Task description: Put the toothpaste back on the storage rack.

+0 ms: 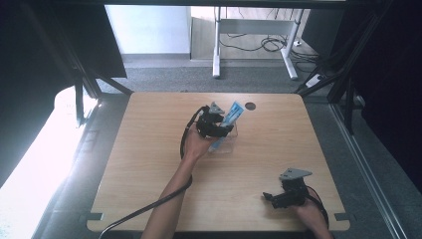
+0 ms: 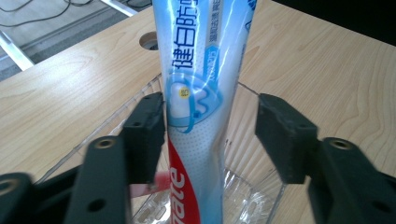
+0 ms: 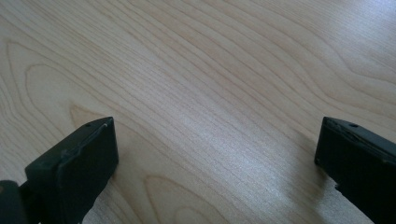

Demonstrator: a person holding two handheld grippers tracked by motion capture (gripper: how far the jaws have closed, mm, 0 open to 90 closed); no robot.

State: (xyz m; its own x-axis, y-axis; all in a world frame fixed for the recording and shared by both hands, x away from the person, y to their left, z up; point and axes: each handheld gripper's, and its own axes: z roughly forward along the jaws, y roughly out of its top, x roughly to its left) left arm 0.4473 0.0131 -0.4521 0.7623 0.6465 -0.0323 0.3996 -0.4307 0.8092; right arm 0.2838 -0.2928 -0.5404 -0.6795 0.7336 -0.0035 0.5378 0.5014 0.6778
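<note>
Left gripper view: toothpaste tube (image 2: 201, 93) stands toward twelve o'clock in the clear box (image 2: 254, 186), between the released left claw (image 2: 210, 135).

Toothpaste tube (image 2: 201, 93): pale blue and white, dark blue lettering, a small yellow dot in a blue swirl, fine dotted print lower down, then a red band with white letters.

Box (image 2: 254, 191) around the tube's foot: clear, colourless, with a patterned floor.

Desk (image 1: 149, 144) under the box: light wood, wavy grain, one dark round hole beyond the tube.

My left tongs (image 2: 210, 135) and right tongs (image 3: 215, 158): matt black; grey plate on top.

Floor beyond the desk: grey.
</note>
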